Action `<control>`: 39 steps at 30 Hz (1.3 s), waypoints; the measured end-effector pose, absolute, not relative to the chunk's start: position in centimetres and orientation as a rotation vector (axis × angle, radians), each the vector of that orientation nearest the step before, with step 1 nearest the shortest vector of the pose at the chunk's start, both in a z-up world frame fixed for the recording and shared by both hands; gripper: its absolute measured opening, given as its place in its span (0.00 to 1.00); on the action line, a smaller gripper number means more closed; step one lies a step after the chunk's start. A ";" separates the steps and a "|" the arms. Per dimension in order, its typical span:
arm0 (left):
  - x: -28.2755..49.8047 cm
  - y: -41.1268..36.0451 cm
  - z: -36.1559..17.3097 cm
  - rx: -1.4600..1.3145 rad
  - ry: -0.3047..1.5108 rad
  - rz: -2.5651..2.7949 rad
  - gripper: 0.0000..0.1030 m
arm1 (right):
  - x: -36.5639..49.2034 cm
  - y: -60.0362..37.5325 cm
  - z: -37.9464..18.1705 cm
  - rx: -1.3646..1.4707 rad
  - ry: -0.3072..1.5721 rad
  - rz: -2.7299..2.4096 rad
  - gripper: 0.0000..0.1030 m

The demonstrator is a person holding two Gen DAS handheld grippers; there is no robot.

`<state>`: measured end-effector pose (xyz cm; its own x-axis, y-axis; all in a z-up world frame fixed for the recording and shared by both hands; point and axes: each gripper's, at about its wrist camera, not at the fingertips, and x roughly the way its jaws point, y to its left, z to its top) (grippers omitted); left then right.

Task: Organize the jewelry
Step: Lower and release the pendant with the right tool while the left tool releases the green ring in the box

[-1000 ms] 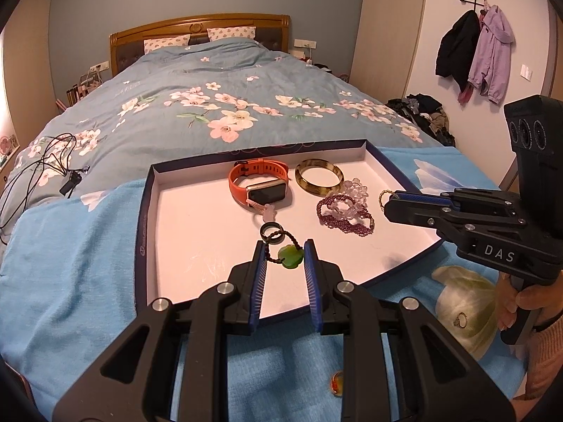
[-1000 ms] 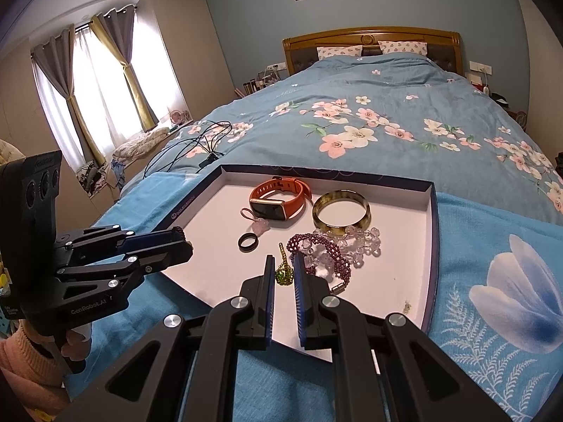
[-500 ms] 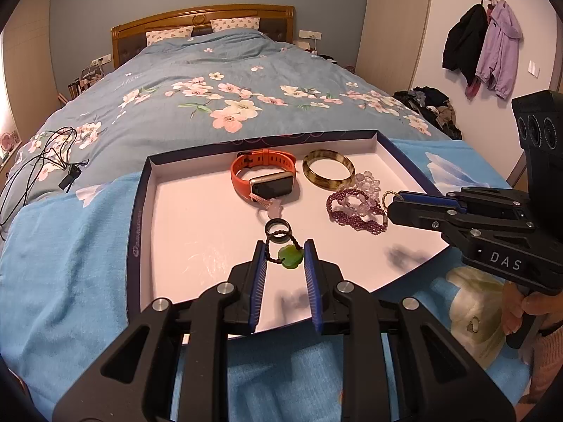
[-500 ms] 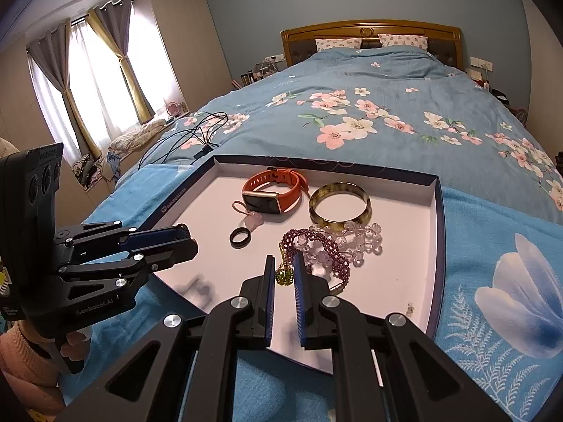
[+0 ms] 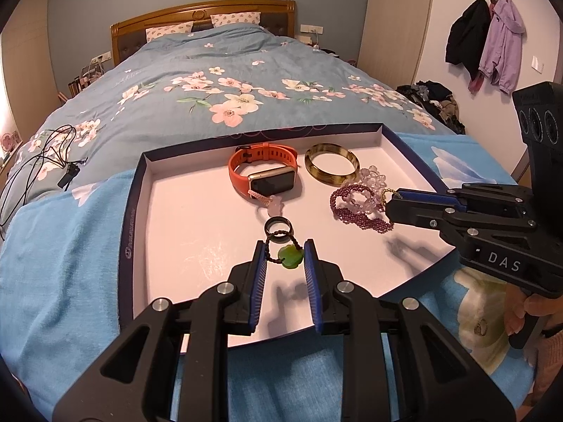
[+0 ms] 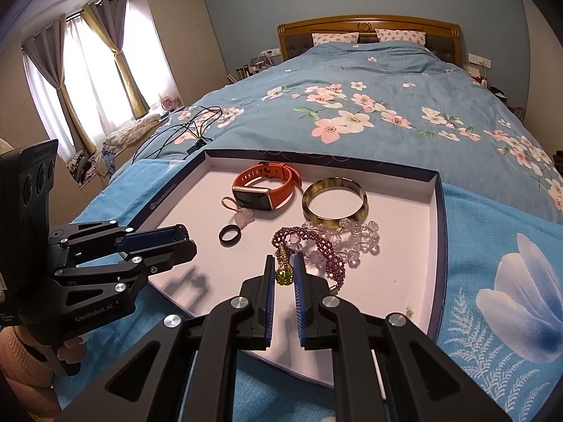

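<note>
A white tray with a navy rim (image 5: 133,232) (image 6: 441,232) lies on the bed. It holds an orange watch (image 5: 262,172) (image 6: 267,186), an amber bangle (image 5: 331,163) (image 6: 334,200), a black ring (image 5: 278,227) (image 6: 230,236), a pink charm (image 5: 274,205), and purple beads (image 5: 355,207) (image 6: 316,246) beside clear beads (image 5: 373,179). My left gripper (image 5: 284,246) (image 6: 183,239) is shut on a green pendant (image 5: 291,257) with a dark cord, held just above the tray. My right gripper (image 6: 284,263) (image 5: 390,207) is shut on a green-gold charm (image 6: 284,276) on a gold chain, next to the purple beads.
The tray rests on a light blue flowered blanket (image 5: 63,246) over a floral duvet. Black cables (image 5: 42,154) (image 6: 190,130) lie on the bed to the left. A small ring-like item (image 5: 479,328) sits on the blanket at right. Coats (image 5: 485,38) hang on the wall.
My left gripper has moved forward and slightly down over the tray with the green pendant still in it. The right gripper has stayed by the purple beads.
</note>
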<state>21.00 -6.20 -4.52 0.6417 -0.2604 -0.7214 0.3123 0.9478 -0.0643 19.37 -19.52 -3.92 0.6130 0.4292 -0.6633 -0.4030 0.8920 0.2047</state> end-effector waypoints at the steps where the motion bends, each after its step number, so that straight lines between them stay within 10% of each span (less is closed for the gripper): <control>1: 21.1 -6.2 -4.6 0.069 0.814 -0.326 0.21 | 19.4 -19.5 -4.0 0.035 0.777 0.478 0.09; 29: 23.2 -6.7 -6.4 0.055 0.872 -0.303 0.22 | 20.8 -19.5 -5.2 0.043 0.812 0.444 0.11; 39: 22.7 -6.1 -5.6 0.031 0.849 -0.296 0.39 | 20.3 -20.2 -4.8 0.061 0.789 0.433 0.27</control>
<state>22.71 -6.08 -5.59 0.6226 -0.2456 -0.7430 0.2705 0.9585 -0.0902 20.30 -20.24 -4.83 0.6213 0.3993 -0.6742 -0.3546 0.9106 0.2126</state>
